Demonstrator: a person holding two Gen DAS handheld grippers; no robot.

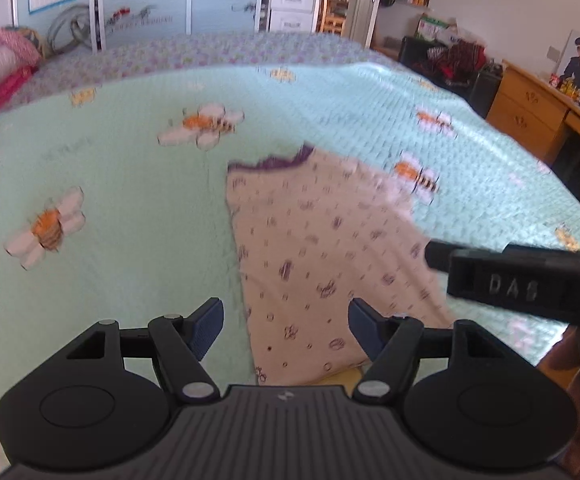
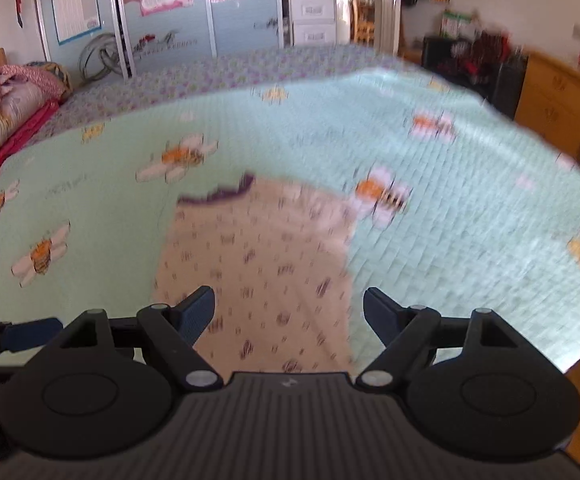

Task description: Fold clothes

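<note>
Both sets of fingers wide, empty: left gripper (image 1: 285, 330), right gripper (image 2: 289, 318) over garment (image 1: 314, 256) at bed (image 1: 129, 208) near edge. Risk: pinching the bedspread too, or only one layer, skewing the fold.

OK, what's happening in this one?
A person holds a gripper in each hand above a beige patterned garment lying on a bed's green bee-print cover. The left gripper and the right gripper are both open and hold nothing. No grasp has been made yet.
</note>
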